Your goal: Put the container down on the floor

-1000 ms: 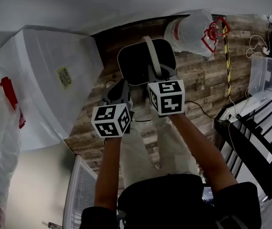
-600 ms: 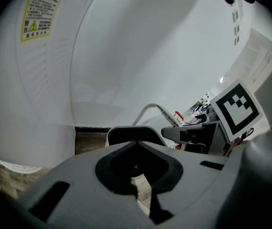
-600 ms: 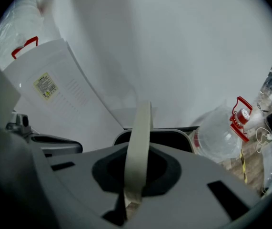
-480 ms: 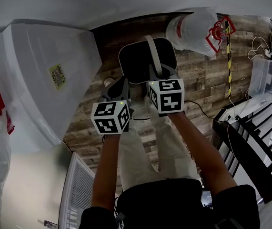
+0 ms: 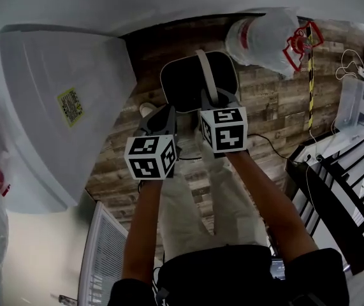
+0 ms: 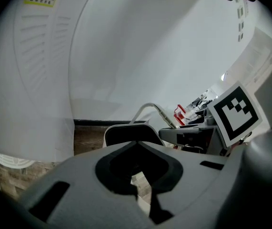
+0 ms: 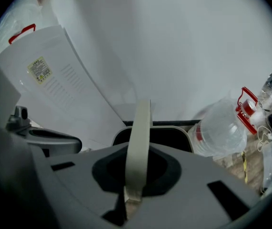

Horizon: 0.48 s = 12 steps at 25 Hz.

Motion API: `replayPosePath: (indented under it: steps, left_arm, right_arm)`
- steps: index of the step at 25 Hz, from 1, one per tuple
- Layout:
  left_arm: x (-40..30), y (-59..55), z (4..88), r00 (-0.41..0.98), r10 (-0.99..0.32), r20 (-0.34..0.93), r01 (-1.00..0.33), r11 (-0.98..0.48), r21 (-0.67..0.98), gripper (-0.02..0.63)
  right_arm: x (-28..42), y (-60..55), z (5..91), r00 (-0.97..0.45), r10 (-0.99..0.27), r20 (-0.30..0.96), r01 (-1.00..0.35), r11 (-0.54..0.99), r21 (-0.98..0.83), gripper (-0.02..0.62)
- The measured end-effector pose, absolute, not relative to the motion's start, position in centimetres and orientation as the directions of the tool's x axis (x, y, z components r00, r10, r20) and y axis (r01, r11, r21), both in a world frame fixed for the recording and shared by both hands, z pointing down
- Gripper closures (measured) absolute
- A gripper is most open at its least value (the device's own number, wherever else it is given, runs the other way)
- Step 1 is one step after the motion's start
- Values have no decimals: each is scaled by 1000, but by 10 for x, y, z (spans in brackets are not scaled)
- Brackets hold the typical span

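Observation:
A black container (image 5: 191, 85) with a pale rim hangs by its beige handle (image 5: 205, 75) over the wooden plank floor (image 5: 264, 107), in front of the person's legs. My right gripper (image 5: 211, 101) points steeply down and is shut on that handle (image 7: 139, 142), which runs up between its jaws in the right gripper view. The container (image 7: 164, 137) shows just beyond the jaws. My left gripper (image 5: 161, 118) hovers beside it on the left, shut with nothing between its jaws (image 6: 143, 199). The container (image 6: 126, 133) lies ahead of them. I cannot tell whether the container touches the floor.
A big white appliance (image 5: 54, 107) with a yellow label stands close on the left. A clear water jug (image 5: 261, 37) with a red handle lies just beyond the container. A black rack (image 5: 341, 190) and a clear plastic box (image 5: 354, 101) are on the right, a white grille (image 5: 105, 254) at lower left.
Both grippers have sunk toward the floor, the container going down with the right one. The grip on the handle is unchanged.

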State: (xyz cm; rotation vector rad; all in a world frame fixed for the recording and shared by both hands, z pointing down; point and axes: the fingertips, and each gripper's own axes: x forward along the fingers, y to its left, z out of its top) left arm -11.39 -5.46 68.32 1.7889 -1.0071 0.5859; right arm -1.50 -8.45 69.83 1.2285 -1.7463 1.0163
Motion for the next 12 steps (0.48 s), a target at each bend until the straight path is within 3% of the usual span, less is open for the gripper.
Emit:
replayPosePath:
  steps: [12]
  left_arm:
    - [-116, -54, 711, 546, -345, 764, -837, -179, 517, 588]
  right_arm:
    - [-17, -81, 729, -249, -323, 913, -959, 213, -186, 565]
